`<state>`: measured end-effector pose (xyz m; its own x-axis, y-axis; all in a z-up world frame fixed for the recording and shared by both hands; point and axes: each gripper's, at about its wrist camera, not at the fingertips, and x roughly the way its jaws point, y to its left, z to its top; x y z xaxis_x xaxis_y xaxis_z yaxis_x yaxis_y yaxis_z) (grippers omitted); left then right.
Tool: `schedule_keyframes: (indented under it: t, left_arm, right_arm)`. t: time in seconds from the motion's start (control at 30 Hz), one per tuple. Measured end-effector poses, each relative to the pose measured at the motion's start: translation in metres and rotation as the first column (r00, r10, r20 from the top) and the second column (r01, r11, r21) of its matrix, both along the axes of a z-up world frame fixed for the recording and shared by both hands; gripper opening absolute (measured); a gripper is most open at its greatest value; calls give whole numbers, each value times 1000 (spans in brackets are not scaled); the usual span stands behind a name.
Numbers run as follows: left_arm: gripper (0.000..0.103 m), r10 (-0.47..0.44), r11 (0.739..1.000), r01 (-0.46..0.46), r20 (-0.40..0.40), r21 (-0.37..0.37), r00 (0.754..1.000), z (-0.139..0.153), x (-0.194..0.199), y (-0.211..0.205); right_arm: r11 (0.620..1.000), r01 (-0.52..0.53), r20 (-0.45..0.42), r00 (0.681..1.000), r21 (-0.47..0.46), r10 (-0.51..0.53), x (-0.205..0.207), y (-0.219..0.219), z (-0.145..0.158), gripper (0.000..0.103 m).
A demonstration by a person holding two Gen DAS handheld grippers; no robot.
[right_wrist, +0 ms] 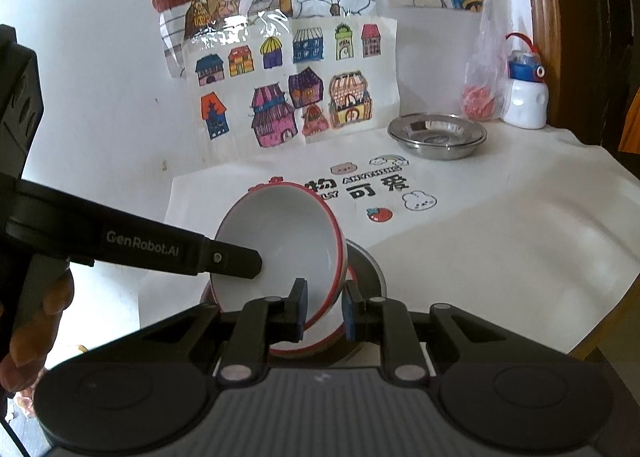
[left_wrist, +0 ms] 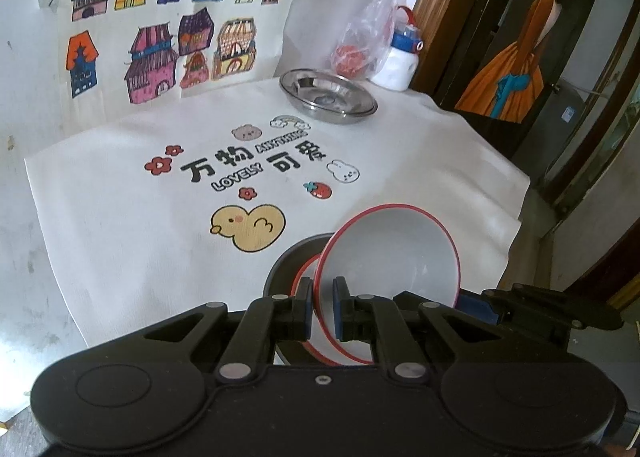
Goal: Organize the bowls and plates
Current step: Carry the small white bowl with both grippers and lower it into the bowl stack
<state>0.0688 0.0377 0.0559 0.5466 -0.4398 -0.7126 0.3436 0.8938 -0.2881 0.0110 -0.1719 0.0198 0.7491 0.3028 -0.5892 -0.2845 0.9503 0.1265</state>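
Observation:
A white bowl with a red rim (left_wrist: 392, 253) (right_wrist: 280, 241) hangs tilted on its edge over the near side of the table. My left gripper (left_wrist: 323, 309) is shut on its rim, one pad inside and one outside. My right gripper (right_wrist: 324, 311) is shut on another part of the same rim. A left gripper finger (right_wrist: 236, 261) reaches onto the bowl from the left. Under it lies a second red-rimmed white bowl (left_wrist: 316, 343) (right_wrist: 312, 341) in a dark grey dish (left_wrist: 286, 263) (right_wrist: 370, 269).
A steel bowl (left_wrist: 328, 97) (right_wrist: 438, 135) stands at the back of the printed white cloth (left_wrist: 140, 225) (right_wrist: 480, 249). Behind it are a plastic bag (left_wrist: 360, 53) (right_wrist: 480, 93) and a white bottle (left_wrist: 402, 57) (right_wrist: 525, 97). Drawings cover the wall. The table's edge drops off at the right.

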Motion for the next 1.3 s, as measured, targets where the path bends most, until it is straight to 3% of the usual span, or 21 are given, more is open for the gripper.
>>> schedule_keyframes:
  t: [0.37, 1.3]
  left_arm:
    - [10, -7, 1000, 8, -45, 18, 999, -13, 7, -5]
    - [10, -15, 1000, 16, -72, 12, 997, -16, 11, -5]
  right_arm:
    - [1000, 6, -21, 1000, -2, -7, 6, -2, -4, 21]
    - [1000, 3, -33, 999, 16, -3, 6, 1, -6, 32]
